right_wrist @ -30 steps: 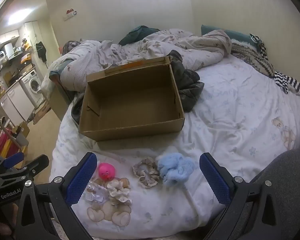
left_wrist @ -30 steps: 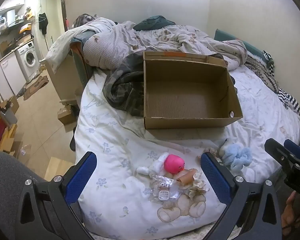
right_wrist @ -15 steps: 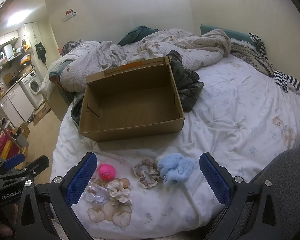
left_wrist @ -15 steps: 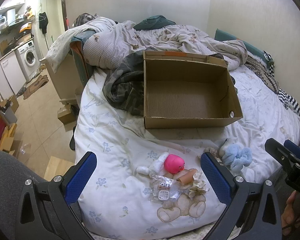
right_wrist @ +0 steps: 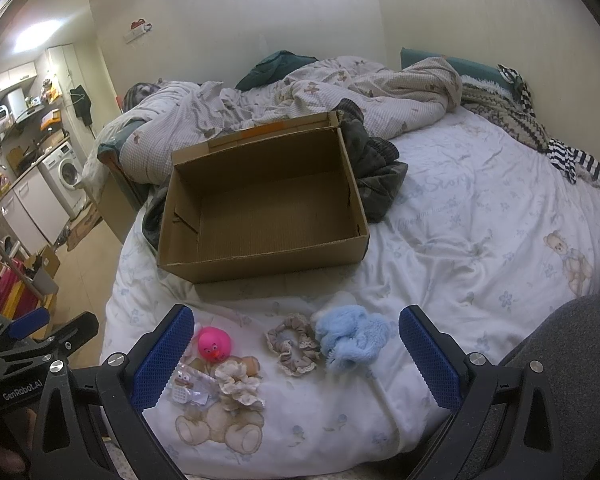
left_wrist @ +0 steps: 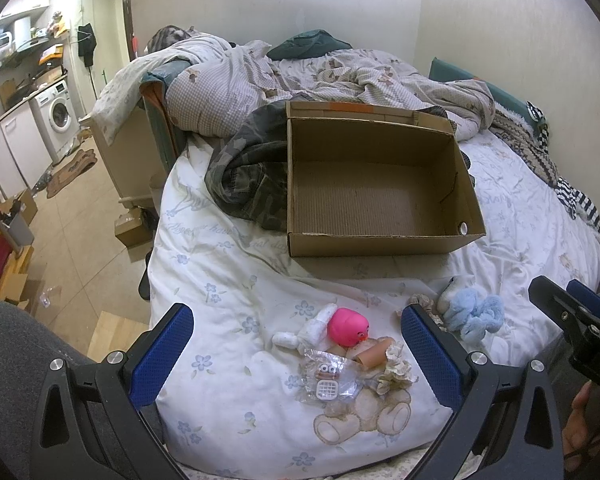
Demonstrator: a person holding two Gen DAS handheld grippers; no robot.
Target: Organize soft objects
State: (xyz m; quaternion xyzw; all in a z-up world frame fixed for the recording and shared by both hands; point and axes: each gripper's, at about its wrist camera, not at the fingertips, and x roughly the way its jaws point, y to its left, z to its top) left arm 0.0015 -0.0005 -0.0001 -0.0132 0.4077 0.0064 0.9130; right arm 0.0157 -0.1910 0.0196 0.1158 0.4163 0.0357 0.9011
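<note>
Left gripper (left_wrist: pixel 296 354): jaws spread wide, holding nothing, hovering over the near edge of the bed (left_wrist: pixel 228 280); its blue pads (left_wrist: pixel 162 354) flank the small pile of items.
Right gripper (right_wrist: pixel 296 354): jaws spread wide too, empty, raised over the same near edge; it also shows at the right rim of the left wrist view.
Cardboard box (left_wrist: pixel 376 188): open, empty, straight ahead of both grippers and beyond the pile, resting on the white sheet.
Pink toy (left_wrist: pixel 347 326): just ahead of the left gripper, between its fingers; in the right wrist view it sits (right_wrist: pixel 214 343) close by the left finger.
Blue fluffy item (right_wrist: pixel 352 340): between the right gripper's fingers, nearer the right one; in the left wrist view it lies outside the right finger.
Beige scrunchie (right_wrist: pixel 294 346): touching the blue fluffy item, on its left.
Cream scrunchie (right_wrist: pixel 238 386): nearer the right gripper than the pink toy, partly over a tan item that is hard to identify.
Clear packet (left_wrist: pixel 327 376): closest to the left gripper, a small white piece inside.
White soft item (left_wrist: pixel 314 326): touching the pink toy, toward the left finger.
Camouflage garment (left_wrist: pixel 252 176): bunched against the box's left wall, well beyond the left gripper.
Rumpled duvet (left_wrist: pixel 300 76): behind the box, at the far end.
</note>
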